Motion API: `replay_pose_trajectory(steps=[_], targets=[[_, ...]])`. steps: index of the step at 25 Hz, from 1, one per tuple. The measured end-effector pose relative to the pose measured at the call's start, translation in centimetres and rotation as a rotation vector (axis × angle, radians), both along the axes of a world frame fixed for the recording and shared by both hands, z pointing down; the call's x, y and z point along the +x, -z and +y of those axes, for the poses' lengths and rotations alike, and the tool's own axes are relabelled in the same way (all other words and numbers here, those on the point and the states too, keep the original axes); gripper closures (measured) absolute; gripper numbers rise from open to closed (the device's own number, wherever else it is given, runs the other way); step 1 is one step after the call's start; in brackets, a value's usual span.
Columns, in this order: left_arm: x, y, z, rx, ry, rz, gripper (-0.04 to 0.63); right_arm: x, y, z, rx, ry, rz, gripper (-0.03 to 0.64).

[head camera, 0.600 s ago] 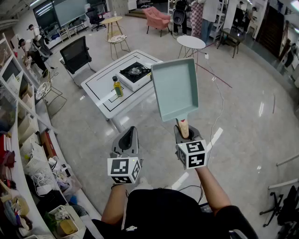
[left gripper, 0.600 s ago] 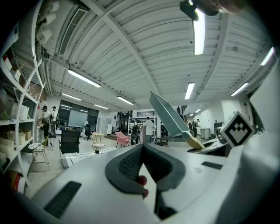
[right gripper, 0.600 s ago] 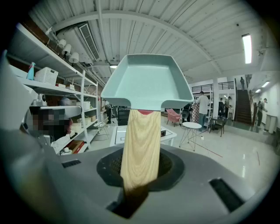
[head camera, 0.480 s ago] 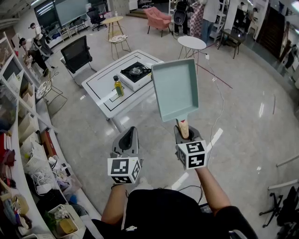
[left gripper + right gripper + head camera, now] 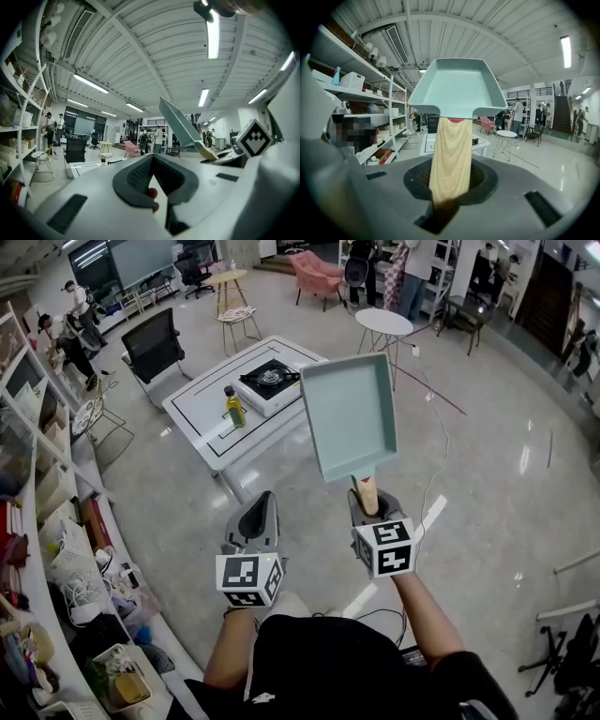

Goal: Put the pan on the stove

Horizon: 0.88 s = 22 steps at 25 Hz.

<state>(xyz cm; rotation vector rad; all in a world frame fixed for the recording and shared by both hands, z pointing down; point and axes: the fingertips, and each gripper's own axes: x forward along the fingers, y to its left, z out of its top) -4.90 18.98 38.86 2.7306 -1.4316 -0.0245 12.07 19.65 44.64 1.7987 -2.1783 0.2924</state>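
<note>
A pale green rectangular pan [image 5: 350, 415] is held up in the air in the head view, tilted on edge, by its light wooden handle [image 5: 367, 495]. My right gripper [image 5: 370, 512] is shut on that handle. In the right gripper view the handle [image 5: 450, 159] runs up from between the jaws of the right gripper [image 5: 449, 180] to the pan [image 5: 457, 89]. My left gripper [image 5: 253, 526] hangs beside it, shut and empty, its pads meeting at the tip [image 5: 152, 161]. The black stove [image 5: 270, 381] sits on a white low table [image 5: 202, 413], well ahead of both grippers.
A yellow oil bottle [image 5: 231, 409] stands on the table beside the stove. A black office chair [image 5: 150, 348] is behind the table, a round white table [image 5: 382, 324] to its right. Loaded shelves [image 5: 37, 521] line the left side. A cable [image 5: 433, 465] crosses the floor.
The pan and both grippers keep the same hold. The table and stove have shifted slightly left and up in the head view.
</note>
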Motion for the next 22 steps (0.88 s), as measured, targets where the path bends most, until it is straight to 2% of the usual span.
replay_pose_trajectory(steps=[12,22], targets=[[1.4,-0.5,-1.0,-0.011,0.020,-0.009,0.594,1.1,-0.8,-1.3,-0.024,0.028,-0.012,0.555],[1.7,-1.2,-6.5,-0.025,0.030,-0.007,0.594,1.3,-1.1,-6.6,-0.034,0.043,-0.003,0.555]])
